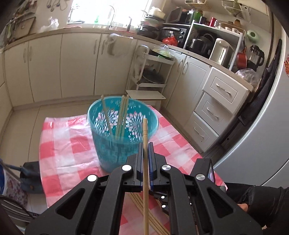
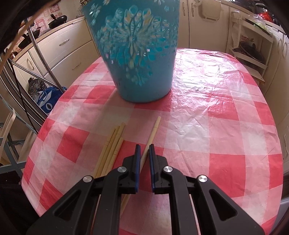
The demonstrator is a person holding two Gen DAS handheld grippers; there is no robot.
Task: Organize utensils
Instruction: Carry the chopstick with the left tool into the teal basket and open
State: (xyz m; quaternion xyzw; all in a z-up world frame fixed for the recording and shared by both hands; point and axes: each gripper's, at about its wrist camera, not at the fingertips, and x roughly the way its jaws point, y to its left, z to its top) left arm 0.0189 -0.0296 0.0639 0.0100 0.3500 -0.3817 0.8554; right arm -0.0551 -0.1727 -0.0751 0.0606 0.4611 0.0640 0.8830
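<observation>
Left tongs (image 1: pixel 145 150) clamp a chopstick (image 1: pixel 145 162) near the teal basket (image 1: pixel 122 137). Right tongs (image 2: pixel 144 151) sit narrow around a lone chopstick (image 2: pixel 153 132) on the surface (image 2: pixel 216 126), seemingly gripping it.

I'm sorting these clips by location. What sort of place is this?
Most likely a home kitchen. Cream cabinets run under a counter with a sink tap by the window, and a kettle and pots stand on the shelving. The work happens on a table with a red checked cloth.
</observation>
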